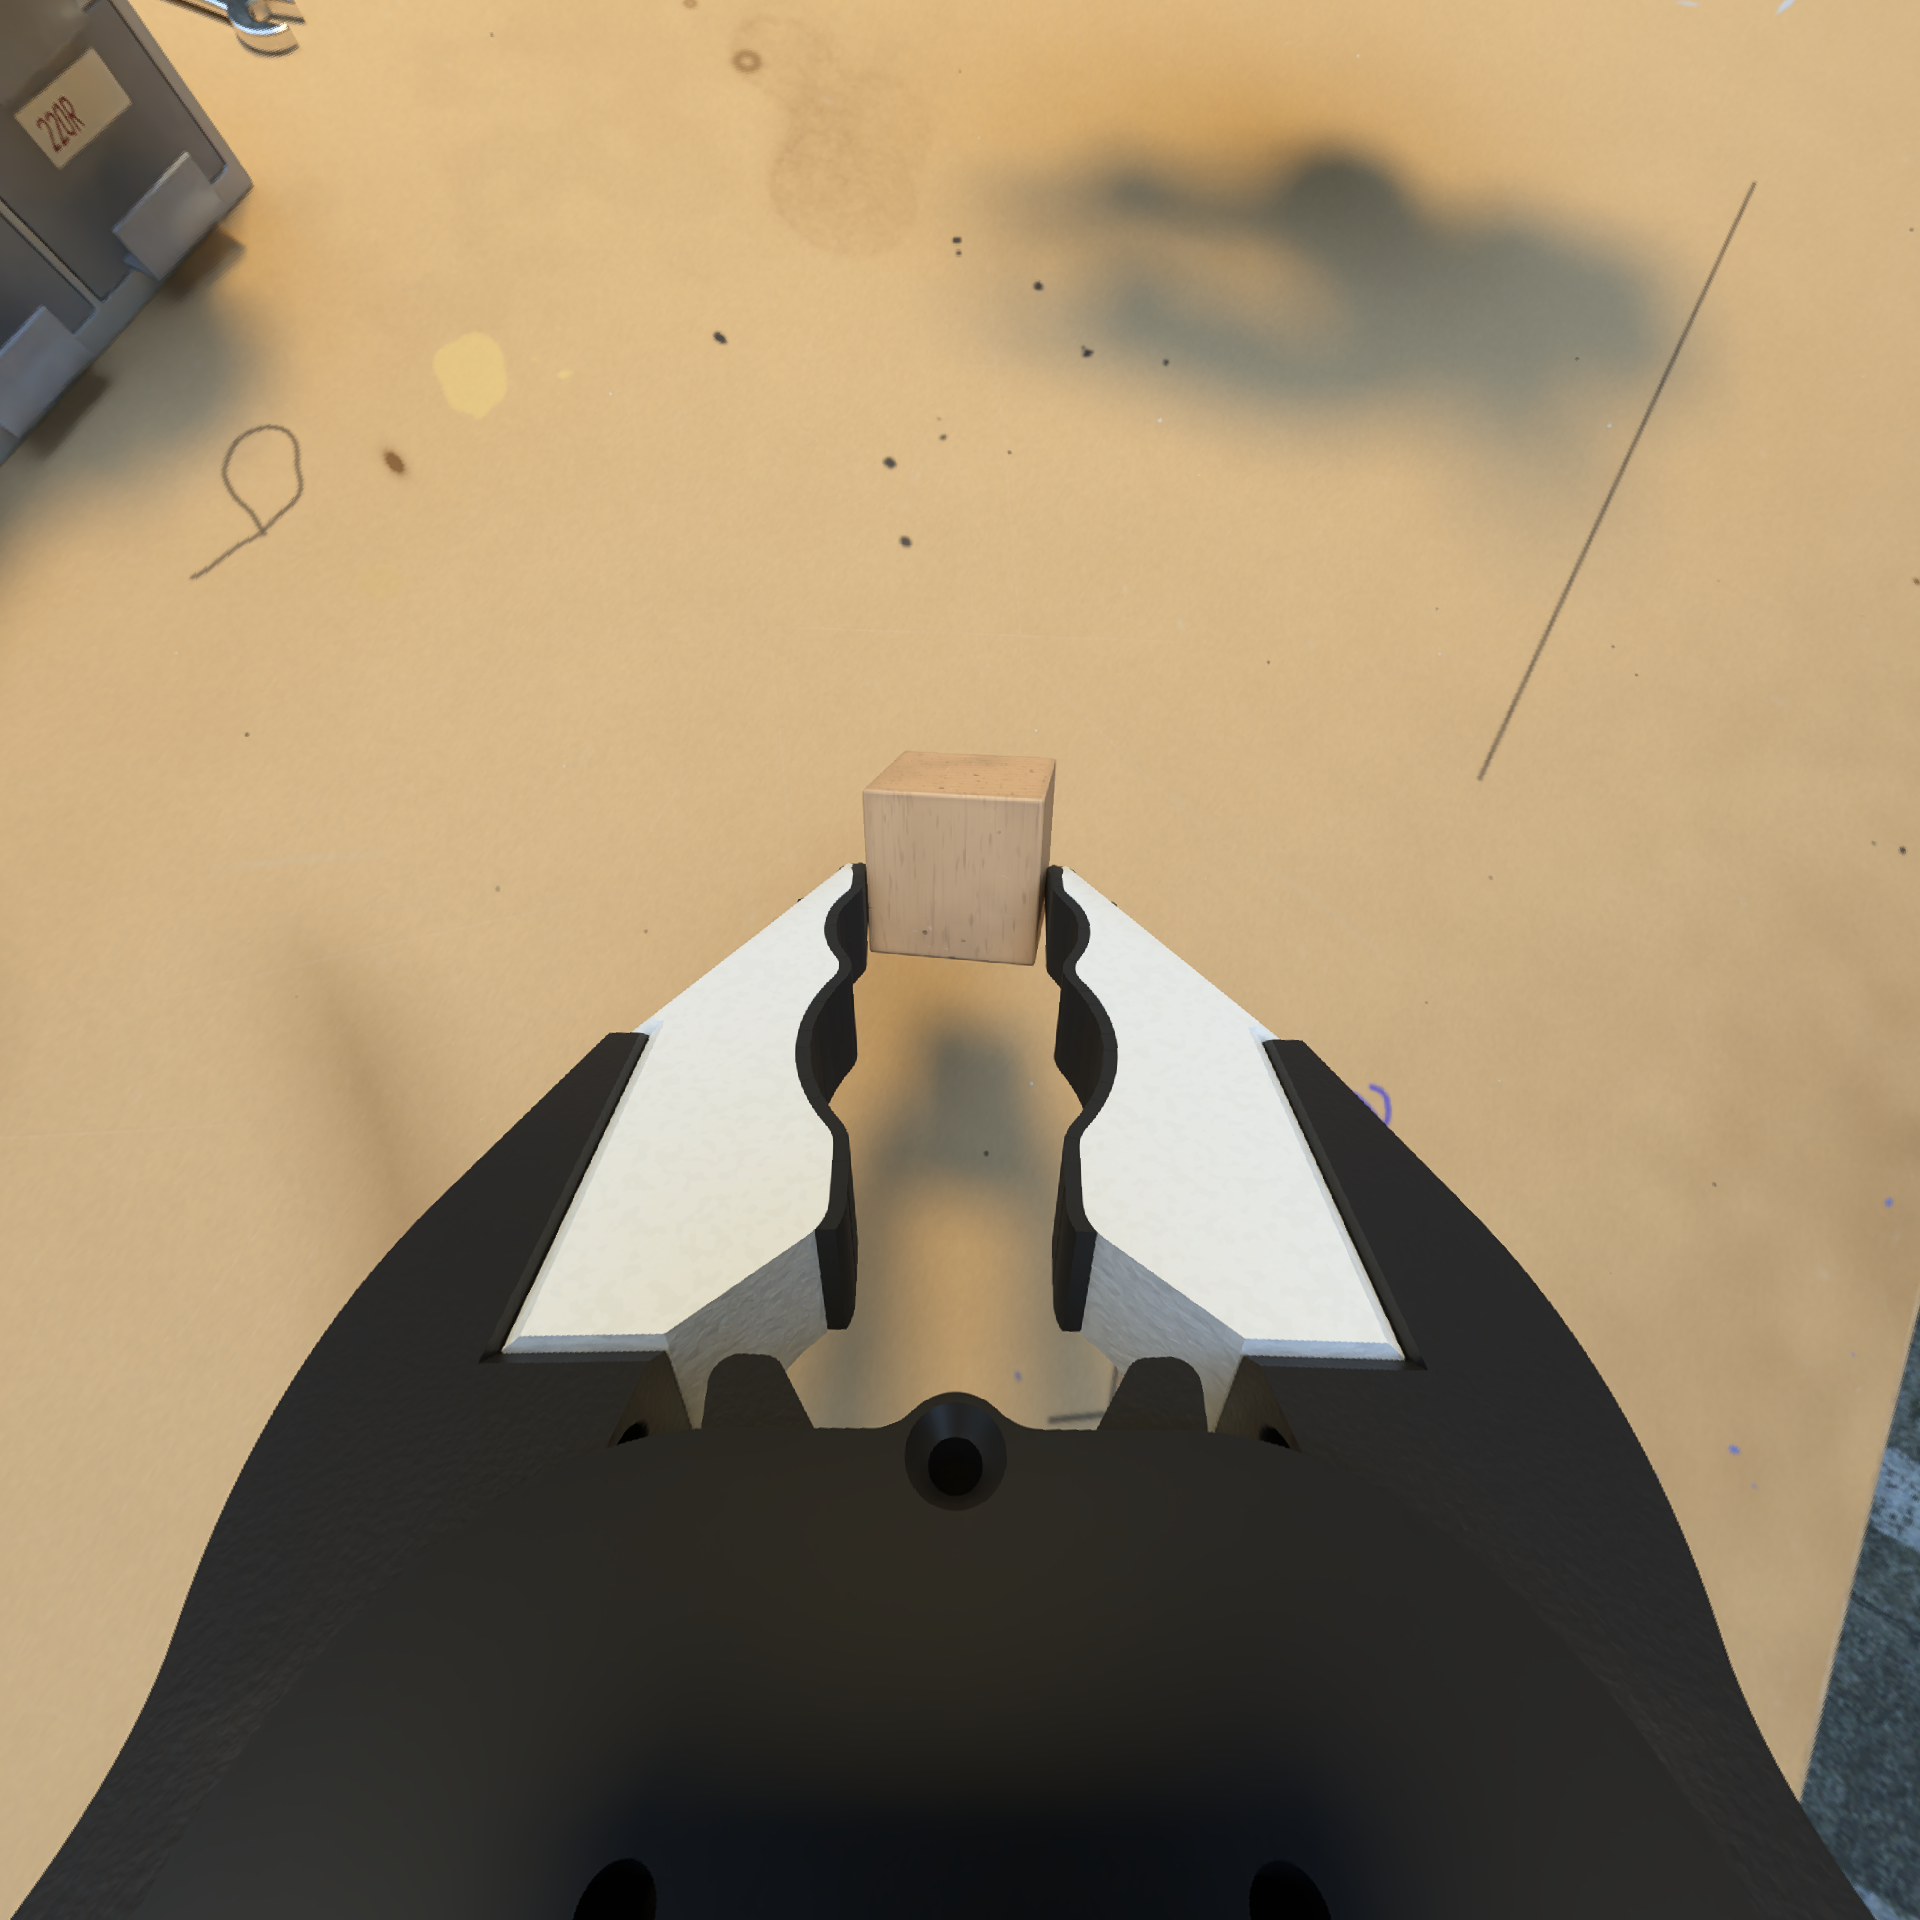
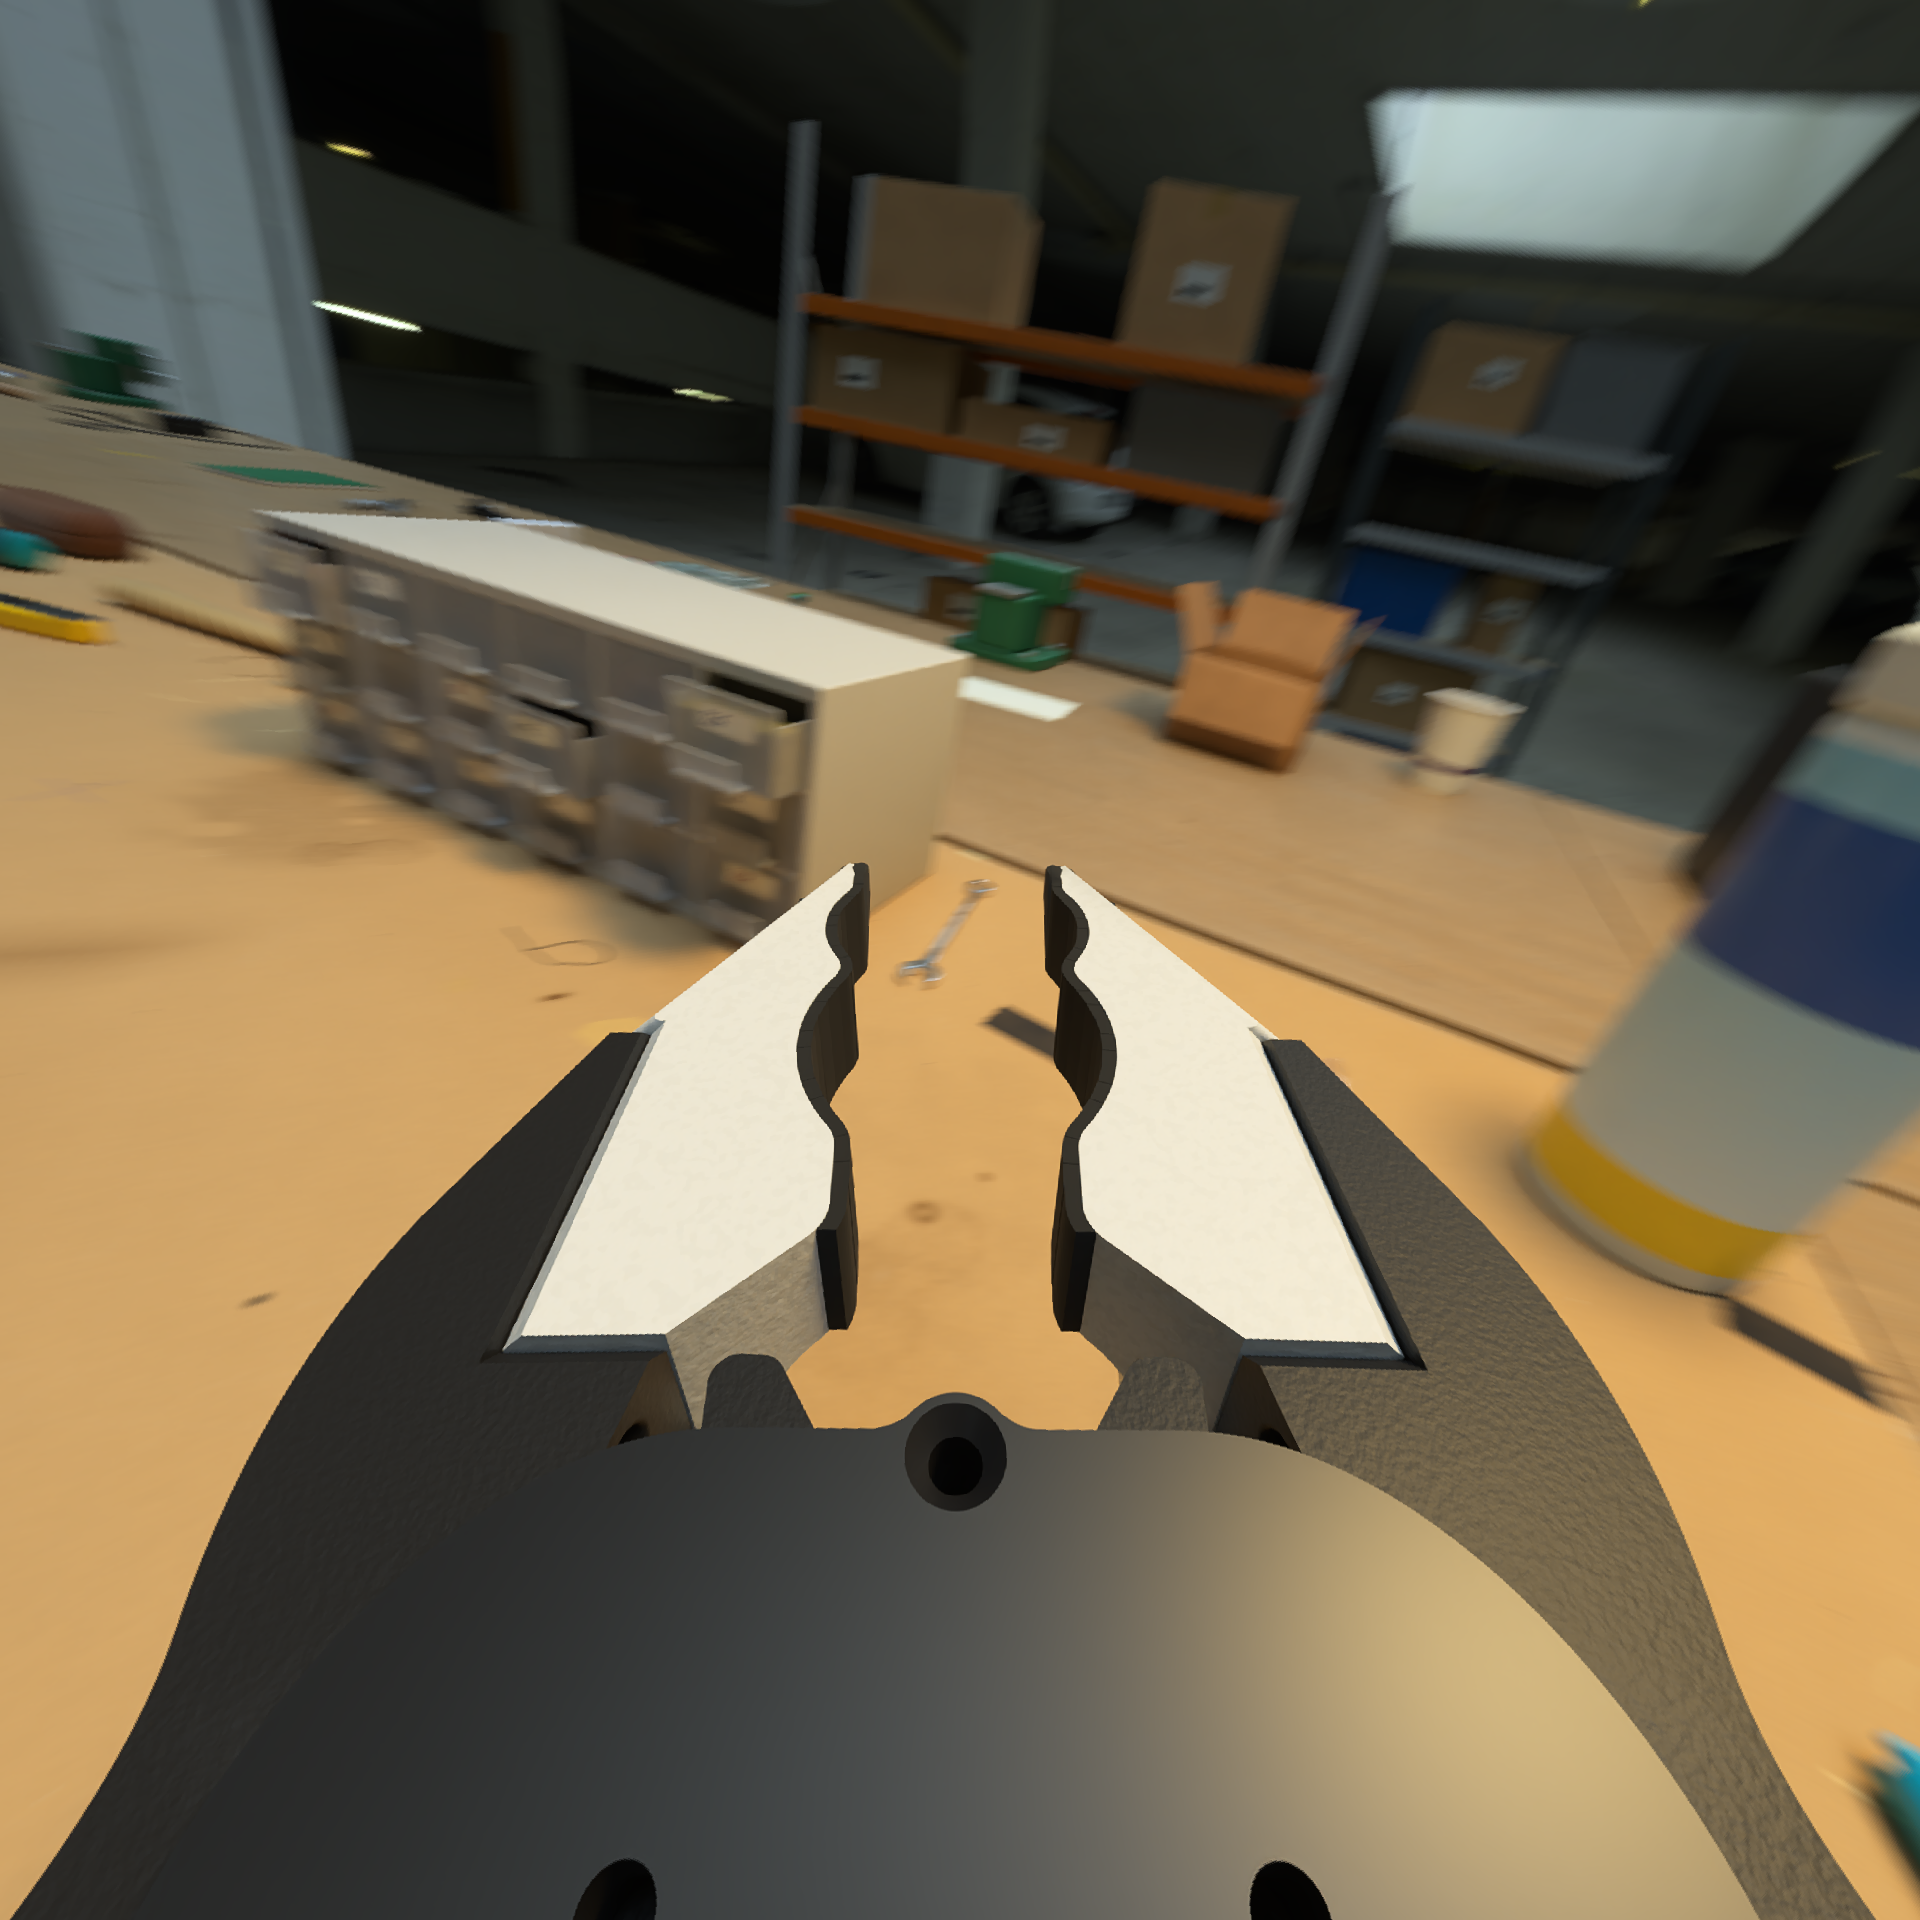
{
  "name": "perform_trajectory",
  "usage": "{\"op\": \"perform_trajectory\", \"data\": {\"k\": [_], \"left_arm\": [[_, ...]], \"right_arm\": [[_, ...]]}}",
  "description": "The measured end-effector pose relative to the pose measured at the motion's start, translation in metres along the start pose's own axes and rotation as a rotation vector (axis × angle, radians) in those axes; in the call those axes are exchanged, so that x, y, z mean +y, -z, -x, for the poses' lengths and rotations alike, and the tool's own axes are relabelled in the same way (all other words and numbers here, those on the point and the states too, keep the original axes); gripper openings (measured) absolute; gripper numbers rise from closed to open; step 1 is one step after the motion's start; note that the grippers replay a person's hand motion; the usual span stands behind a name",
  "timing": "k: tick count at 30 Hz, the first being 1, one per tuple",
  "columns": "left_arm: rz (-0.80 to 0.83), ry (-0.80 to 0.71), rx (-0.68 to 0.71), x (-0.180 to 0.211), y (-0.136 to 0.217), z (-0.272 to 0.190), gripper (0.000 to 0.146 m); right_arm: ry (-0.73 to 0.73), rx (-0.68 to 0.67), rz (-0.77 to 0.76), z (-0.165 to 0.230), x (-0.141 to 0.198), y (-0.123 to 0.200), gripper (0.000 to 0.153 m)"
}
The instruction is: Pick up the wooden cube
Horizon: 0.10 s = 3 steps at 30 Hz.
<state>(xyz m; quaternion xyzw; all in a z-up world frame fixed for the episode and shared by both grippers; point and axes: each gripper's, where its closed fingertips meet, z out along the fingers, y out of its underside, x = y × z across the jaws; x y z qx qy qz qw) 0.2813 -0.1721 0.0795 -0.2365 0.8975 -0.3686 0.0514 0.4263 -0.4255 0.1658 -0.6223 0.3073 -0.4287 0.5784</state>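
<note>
The wooden cube (image 1: 956,857), pale with rounded edges, sits between the tips of my left gripper (image 1: 956,906). Both dark pads touch its sides. The cube hangs above the tan tabletop (image 1: 623,727), with a soft shadow on the table below it. My left gripper is shut on the cube. My right gripper (image 2: 956,906) is open and empty, low over the same tabletop (image 2: 312,1143). The cube does not show in the right wrist view.
A grey drawer cabinet (image 1: 94,208) stands at the far left; it also shows in the right wrist view (image 2: 582,665). A small wrench (image 2: 945,930) lies ahead of my right gripper. A spray can (image 2: 1766,987) stands close on the right. The table's edge (image 1: 1849,1558) runs down the right.
</note>
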Motion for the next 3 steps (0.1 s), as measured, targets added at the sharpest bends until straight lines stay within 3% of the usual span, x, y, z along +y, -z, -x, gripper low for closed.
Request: {"op": "perform_trajectory", "data": {"k": [3], "left_arm": [[0.020, -0.015, -0.018, 0.001, -0.008, 0.003, 0.034]], "right_arm": [[-0.100, -0.179, 0.055, 0.029, 0.008, -0.007, 0.034]]}}
